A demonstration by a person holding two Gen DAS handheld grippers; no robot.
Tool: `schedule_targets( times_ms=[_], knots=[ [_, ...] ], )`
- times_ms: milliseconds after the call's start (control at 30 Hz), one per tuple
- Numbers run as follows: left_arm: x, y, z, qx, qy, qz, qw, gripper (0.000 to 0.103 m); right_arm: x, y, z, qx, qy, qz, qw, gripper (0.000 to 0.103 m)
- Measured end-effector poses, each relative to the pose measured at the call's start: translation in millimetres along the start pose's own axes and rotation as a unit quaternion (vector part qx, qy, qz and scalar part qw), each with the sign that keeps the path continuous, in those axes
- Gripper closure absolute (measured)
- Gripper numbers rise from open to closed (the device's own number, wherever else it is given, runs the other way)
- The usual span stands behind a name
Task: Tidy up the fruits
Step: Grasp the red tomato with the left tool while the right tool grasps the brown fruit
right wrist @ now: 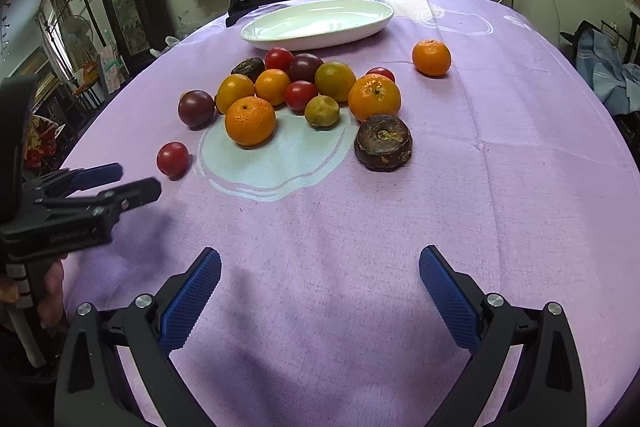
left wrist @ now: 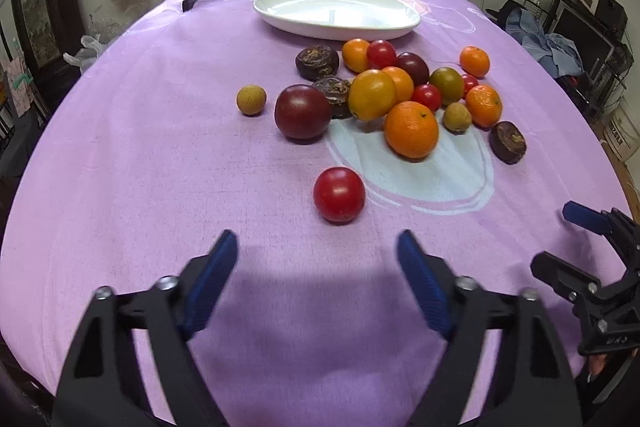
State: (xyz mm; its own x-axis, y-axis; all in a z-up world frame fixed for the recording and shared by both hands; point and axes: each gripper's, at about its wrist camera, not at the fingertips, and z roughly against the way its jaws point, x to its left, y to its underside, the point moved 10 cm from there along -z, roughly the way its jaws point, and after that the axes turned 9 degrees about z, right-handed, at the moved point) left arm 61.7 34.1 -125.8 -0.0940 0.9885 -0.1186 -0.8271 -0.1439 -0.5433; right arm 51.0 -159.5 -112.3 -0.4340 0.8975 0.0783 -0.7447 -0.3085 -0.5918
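Two tools are held with their jaws apart and nothing in them, and the left tool [left wrist: 318,251] points at a small round red tomato [left wrist: 339,194] lying alone near the worktop's front edge, so next I think it must close around it.

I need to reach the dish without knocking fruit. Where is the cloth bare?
Bare cloth runs left of the lone longan to the white dish, and between both grippers and the red tomato. The fruit pile before the dish is crowded.
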Motion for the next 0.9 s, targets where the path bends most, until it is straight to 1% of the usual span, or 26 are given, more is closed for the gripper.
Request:
schedule_targets(
  times_ms=[100,167,200,233,267,333,433,533,600,633,667,733,800,867,900],
  knots=[
    [-2.7,-3.6,-13.0,0.019,0.005,0.001,0.9998,0.034,-1.3,-0.7,-0.6,0.003,-0.007,-0.002,1.0,0.003],
    [-6.9,-5.4,-20.8,0.026,0.01,-0.002,0.9996,0.043,-3.7,-2.2,-0.1,0.001,-0.002,-0.001,1.0,0.003],
    [-8.6,-7.4,-23.7,0.025,0.009,-0.004,0.9996,0.044,-5.1,-3.2,-0.3,0.002,-0.001,0.0,1.0,0.003],
    [-10.1,-9.9,-24.8,0.018,0.009,-0.008,0.9998,0.05,-6.8,-4.0,-0.3,0.004,0.0,-0.001,1.0,0.003],
    [-11.8,-12.1,-26.2,0.013,0.008,-0.013,0.9998,0.061,-8.2,-5.3,-0.6,0.005,0.001,-0.002,1.0,0.003],
    [-14.0,-15.1,-27.0,0.008,0.014,-0.016,0.9997,0.073,-11.7,-8.8,-0.5,0.006,0.002,-0.002,1.0,0.003],
    [-14.6,-18.0,-26.6,0.005,0.028,-0.012,0.9995,0.074,-19.9,-17.2,-0.3,0.004,0.016,0.004,1.0,0.003],
    [-13.0,-18.9,-26.6,0.0,0.025,-0.014,0.9996,0.074,-30.1,-28.9,-4.6,0.006,0.038,0.022,0.999,0.003],
    [-11.0,-19.1,-26.5,0.001,0.03,-0.009,0.9995,0.074,-33.7,-37.7,-13.4,0.013,0.049,0.045,0.998,0.004],
    [-10.3,-19.3,-26.2,0.001,0.031,-0.007,0.9995,0.074,-34.2,-41.6,-19.3,0.018,0.047,0.055,0.997,0.008],
    [-9.4,-19.4,-26.1,0.0,0.032,-0.005,0.9995,0.074,-35.4,-44.3,-25.8,0.026,0.045,0.06,0.997,0.017],
    [-9.0,-19.1,-25.8,0.0,0.033,-0.004,0.9994,0.074,-39.0,-48.8,-37.7,0.041,0.049,0.065,0.996,0.027],
    [-8.7,-19.4,-25.7,0.0,0.034,-0.003,0.9994,0.074,-41.9,-52.1,-48.6,0.053,0.054,0.068,0.995,0.033],
    [-8.2,-20.1,-26.2,0.0,0.034,-0.002,0.9994,0.074,-44.7,-54.1,-56.1,0.061,0.057,0.067,0.994,0.046],
    [-8.0,-20.0,-26.2,-0.001,0.034,-0.002,0.9994,0.074,-44.0,-55.4,-58.2,0.06,0.054,0.068,0.994,0.047]
  ],
)
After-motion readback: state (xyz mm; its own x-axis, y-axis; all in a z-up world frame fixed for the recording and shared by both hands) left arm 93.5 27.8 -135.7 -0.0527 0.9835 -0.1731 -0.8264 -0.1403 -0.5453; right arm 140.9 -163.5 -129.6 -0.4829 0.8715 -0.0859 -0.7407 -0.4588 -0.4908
